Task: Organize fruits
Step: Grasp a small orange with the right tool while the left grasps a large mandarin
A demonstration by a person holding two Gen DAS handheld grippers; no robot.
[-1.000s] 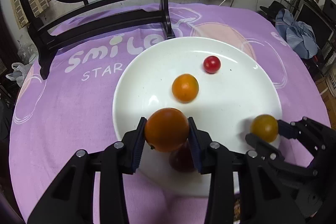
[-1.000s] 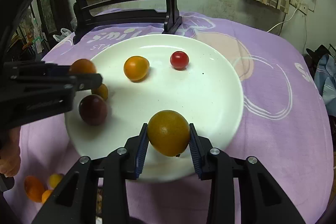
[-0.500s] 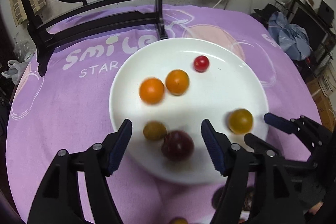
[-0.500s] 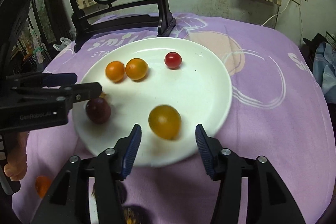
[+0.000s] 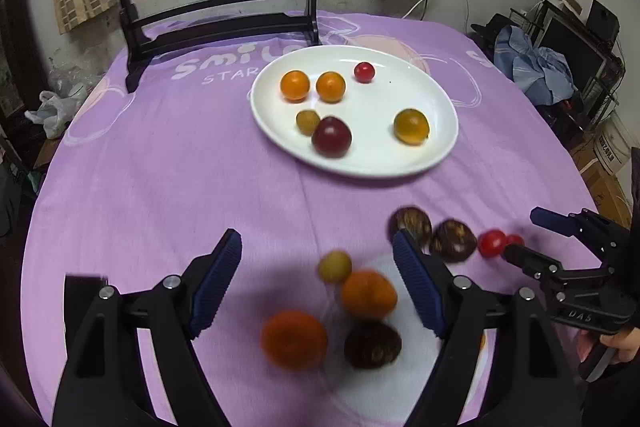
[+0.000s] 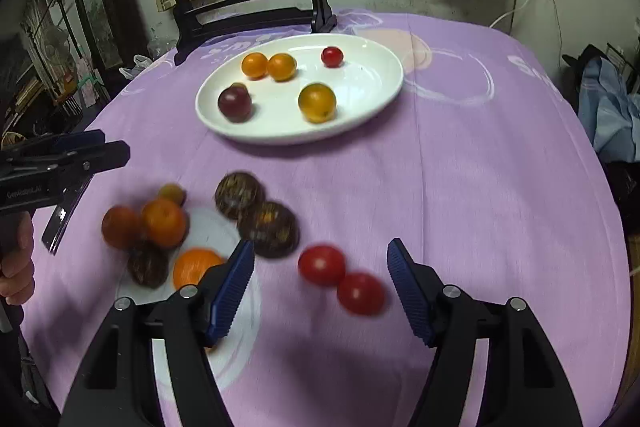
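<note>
A white plate (image 5: 372, 99) (image 6: 360, 75) on the purple cloth holds several fruits: two orange ones (image 5: 295, 85), a red cherry tomato (image 5: 364, 72), a dark purple one (image 5: 331, 136) and a yellow-orange one (image 5: 411, 126). My left gripper (image 5: 316, 247) hovers over loose fruits on the near cloth, among them an orange one (image 5: 368, 293). Its jaws are opening and grip nothing. My right gripper (image 6: 320, 251) is above two red tomatoes (image 6: 322, 265), its jaws also opening with nothing pressed. Each gripper shows at the edge of the other's view.
Dark brown round fruits (image 6: 268, 229) lie between the two piles. A black wooden stand with a round painted panel (image 5: 216, 27) rises behind the plate. Clothes and boxes (image 5: 536, 67) crowd the room to the right. A hand (image 6: 16, 267) holds the left gripper.
Both grippers opened and let go of their fruits, which now lie on the plate. Both then pulled back from the plate to the loose fruits on the near side.
</note>
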